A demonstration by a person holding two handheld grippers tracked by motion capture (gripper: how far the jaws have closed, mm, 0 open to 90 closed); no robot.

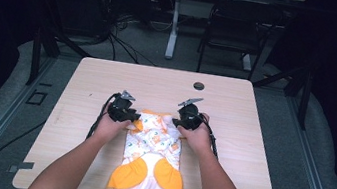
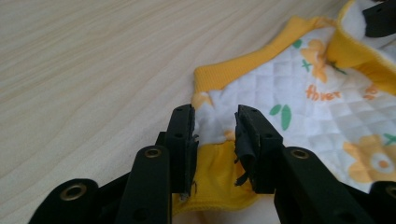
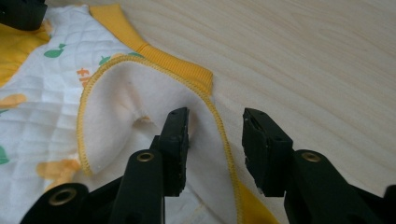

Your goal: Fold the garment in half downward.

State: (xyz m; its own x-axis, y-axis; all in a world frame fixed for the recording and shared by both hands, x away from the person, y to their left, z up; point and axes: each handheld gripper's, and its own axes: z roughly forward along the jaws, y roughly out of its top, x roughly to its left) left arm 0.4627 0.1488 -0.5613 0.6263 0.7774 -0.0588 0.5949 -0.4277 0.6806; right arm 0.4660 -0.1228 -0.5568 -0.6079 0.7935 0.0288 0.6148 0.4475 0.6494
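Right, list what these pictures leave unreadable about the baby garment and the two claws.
- Garment top edge, high view: covered by the hands and both claws, left claw and right claw.
- Orange lettering, left claw view: too blurred to read.
- Garment's lower half, right claw view: cut off by the frame's left and bottom edges.
- Dark item on the table, high view: too small to identify.

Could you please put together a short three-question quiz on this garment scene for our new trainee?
1. True or false: the left gripper is clamped shut on the garment.
2. Which colour is the garment's ribbed trim: A green, B yellow-orange, C black?
3. In the right gripper view, what lies between the jaws of the right gripper?

Key:
1. False; its jaws stand apart, with fabric between them.
2. B.
3. The garment's stitched edge, with its plain white inner side showing, on the table.
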